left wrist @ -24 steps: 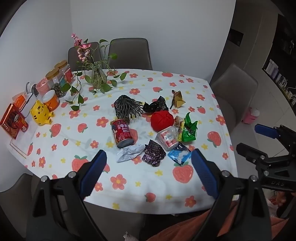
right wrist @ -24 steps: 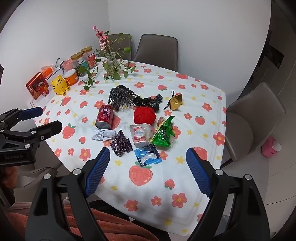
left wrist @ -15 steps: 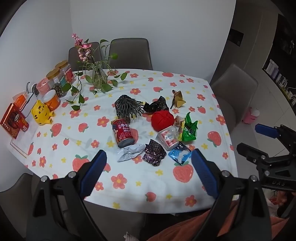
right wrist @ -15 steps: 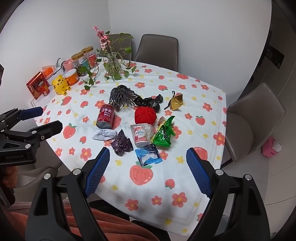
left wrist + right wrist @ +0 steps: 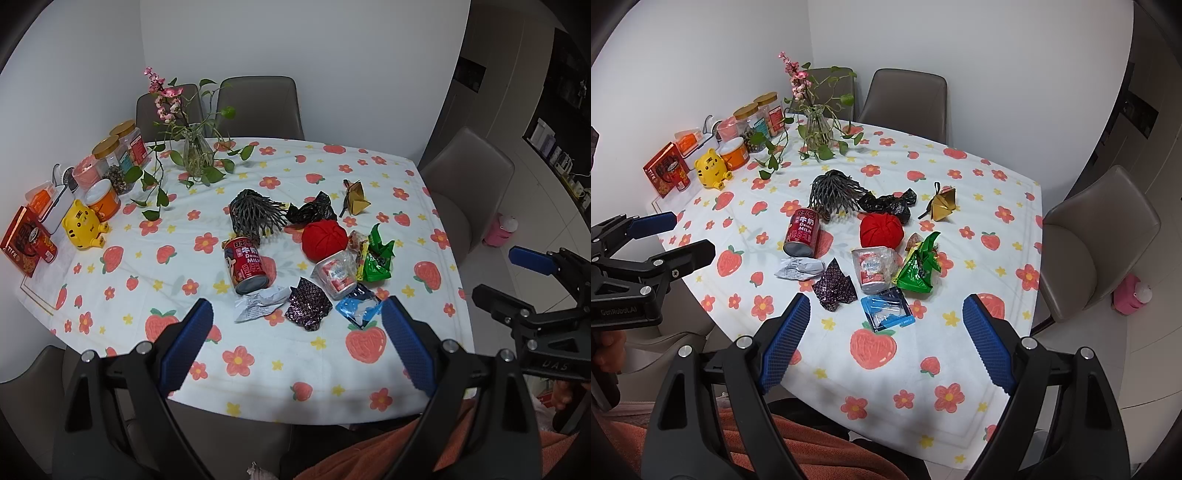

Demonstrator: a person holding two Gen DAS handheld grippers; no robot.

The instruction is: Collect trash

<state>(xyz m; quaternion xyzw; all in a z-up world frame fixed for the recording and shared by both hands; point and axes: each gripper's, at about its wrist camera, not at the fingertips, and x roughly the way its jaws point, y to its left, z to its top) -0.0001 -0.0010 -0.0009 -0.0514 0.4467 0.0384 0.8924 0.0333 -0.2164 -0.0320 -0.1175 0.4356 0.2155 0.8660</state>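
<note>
Change on record: next to none, both tongs hanging short of the near edge of the strawberry-print tablecloth [image 5: 110, 295] as a moment ago, so collecting has not begun. Left tongs [image 5: 295, 347] gape wide, empty; ahead, left to right: red milk can [image 5: 246, 265], white crumpled wrapper [image 5: 258, 304], dark patterned foil [image 5: 308, 308], blue packet [image 5: 358, 308], green bag [image 5: 376, 254]. Right tongs [image 5: 886, 341] likewise wide, empty; bare cloth lies before both, chairs beyond the edges.
</note>
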